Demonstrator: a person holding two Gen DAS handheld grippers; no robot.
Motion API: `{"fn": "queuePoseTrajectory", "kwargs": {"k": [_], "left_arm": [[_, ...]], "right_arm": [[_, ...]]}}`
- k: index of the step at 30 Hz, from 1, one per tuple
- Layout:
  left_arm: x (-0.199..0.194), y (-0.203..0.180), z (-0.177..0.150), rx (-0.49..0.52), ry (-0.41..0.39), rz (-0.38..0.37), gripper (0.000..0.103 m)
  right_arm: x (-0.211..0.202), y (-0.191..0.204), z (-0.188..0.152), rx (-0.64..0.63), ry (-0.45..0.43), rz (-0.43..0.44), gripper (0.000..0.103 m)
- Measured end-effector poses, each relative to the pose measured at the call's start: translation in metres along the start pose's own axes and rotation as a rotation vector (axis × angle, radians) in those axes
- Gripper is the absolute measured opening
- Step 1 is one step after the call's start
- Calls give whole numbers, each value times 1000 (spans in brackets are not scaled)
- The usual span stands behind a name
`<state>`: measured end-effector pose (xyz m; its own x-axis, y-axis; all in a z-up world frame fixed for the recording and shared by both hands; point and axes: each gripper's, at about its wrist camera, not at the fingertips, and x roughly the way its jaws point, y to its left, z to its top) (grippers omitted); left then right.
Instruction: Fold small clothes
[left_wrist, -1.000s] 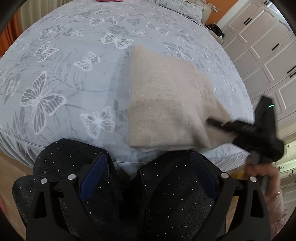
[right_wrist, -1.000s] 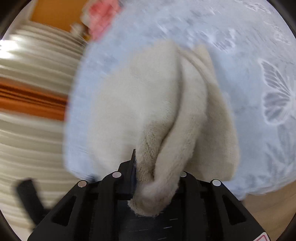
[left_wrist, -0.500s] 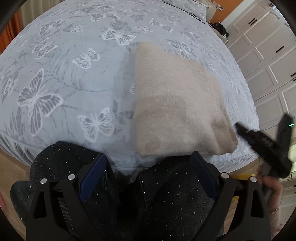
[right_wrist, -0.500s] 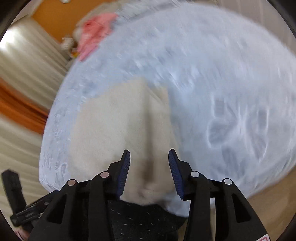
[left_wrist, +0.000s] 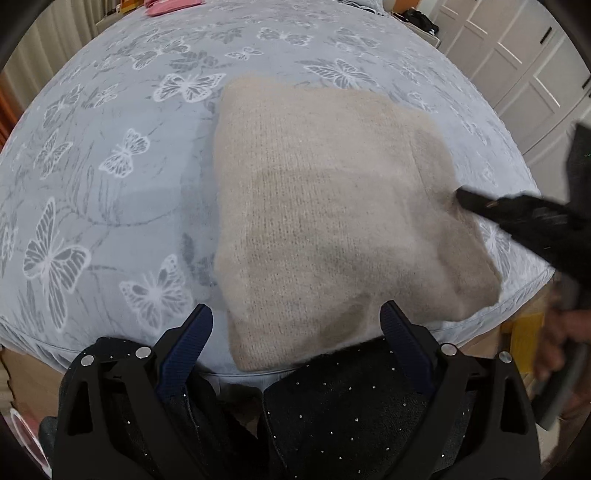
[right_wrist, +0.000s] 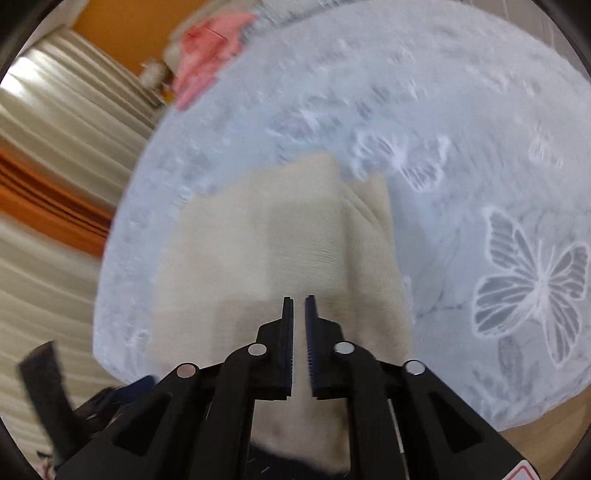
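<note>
A beige knitted garment (left_wrist: 325, 221) lies folded into a rough rectangle on the blue butterfly-print bed (left_wrist: 110, 166). It also shows in the right wrist view (right_wrist: 266, 240). My left gripper (left_wrist: 297, 321) is open and empty, its fingers (left_wrist: 188, 332) over the garment's near edge. My right gripper (right_wrist: 299, 306) is shut, with only a thin slit between its pads and nothing in it, and hovers over the garment. Its tip (left_wrist: 480, 203) touches the garment's right side in the left wrist view.
A pink item (right_wrist: 210, 44) lies at the far end of the bed. White wardrobe doors (left_wrist: 535, 74) stand to the right, curtains (right_wrist: 55, 129) to the left. The person's dark dotted trousers (left_wrist: 351, 413) are below the left gripper at the bed's edge.
My right gripper let go of the garment's fold, which dropped flat, then closed empty and moved back over the garment. My left gripper moved closer to the garment's near edge.
</note>
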<state>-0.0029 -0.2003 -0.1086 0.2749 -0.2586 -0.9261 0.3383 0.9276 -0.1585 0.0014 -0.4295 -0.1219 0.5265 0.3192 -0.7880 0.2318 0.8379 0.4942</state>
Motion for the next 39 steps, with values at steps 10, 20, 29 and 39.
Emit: {"fn": "queuePoseTrajectory", "kwargs": {"k": [10, 20, 29, 39], "left_arm": [[10, 0, -5, 7, 24, 22, 90], [26, 3, -9, 12, 72, 46, 90], [35, 9, -10, -9, 95, 41, 90], [31, 14, -16, -25, 81, 57, 90]], "right_arm": [[39, -11, 29, 19, 65, -65, 57], [26, -13, 47, 12, -40, 9, 9], [0, -20, 17, 31, -20, 4, 35], [1, -17, -53, 53, 111, 7, 13]]}}
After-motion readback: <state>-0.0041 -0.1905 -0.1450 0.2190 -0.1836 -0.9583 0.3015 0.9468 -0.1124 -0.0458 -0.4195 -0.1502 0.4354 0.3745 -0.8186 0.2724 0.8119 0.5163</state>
